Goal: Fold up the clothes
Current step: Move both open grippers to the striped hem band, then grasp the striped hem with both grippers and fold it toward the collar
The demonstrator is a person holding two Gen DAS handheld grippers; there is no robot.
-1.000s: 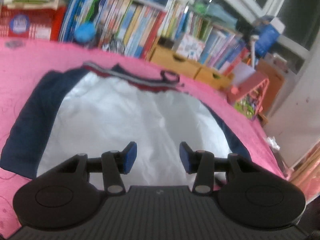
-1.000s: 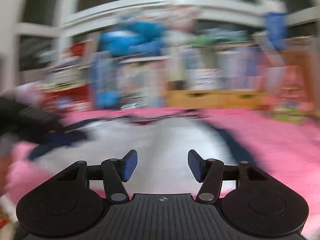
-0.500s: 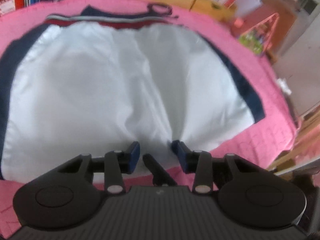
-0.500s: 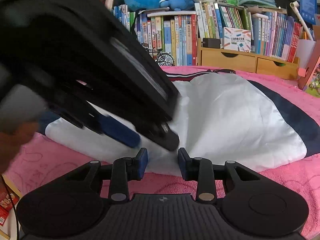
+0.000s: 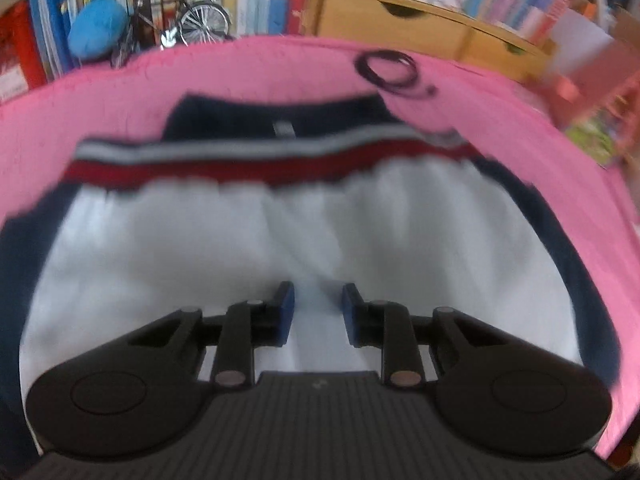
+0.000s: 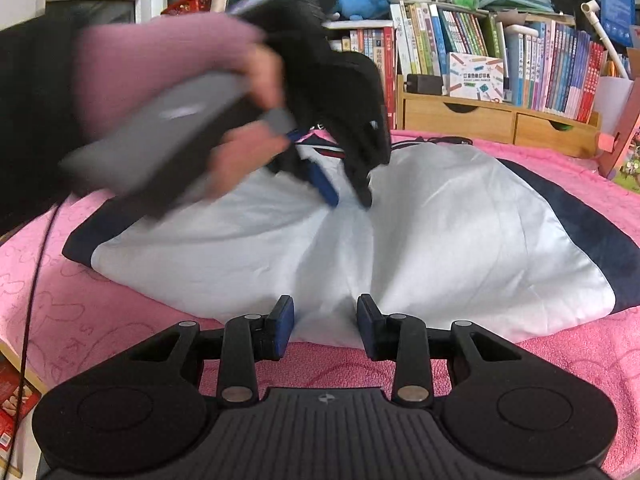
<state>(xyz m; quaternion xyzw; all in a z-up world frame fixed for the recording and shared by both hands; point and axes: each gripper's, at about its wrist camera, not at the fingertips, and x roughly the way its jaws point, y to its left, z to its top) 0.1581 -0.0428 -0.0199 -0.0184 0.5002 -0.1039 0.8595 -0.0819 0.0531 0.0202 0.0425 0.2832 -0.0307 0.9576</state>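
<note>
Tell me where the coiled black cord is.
In the left wrist view, the coiled black cord lies on the pink blanket, upper right of centre, just beyond the shorts' striped waistband and before the wooden drawers.

White shorts with navy side panels and a red-striped waistband [image 6: 460,240] lie flat on the pink towelling cover [image 6: 560,360]; a coiled black cable [image 5: 390,70] lies just beyond the waistband — behind it, wooden drawers [image 6: 500,118] under a row of upright books [image 6: 560,76].

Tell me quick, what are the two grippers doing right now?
Left gripper: jaws closing over the white shorts, not gripping yet.
Right gripper: partly open at the shorts' near edge, holding nothing.
</note>
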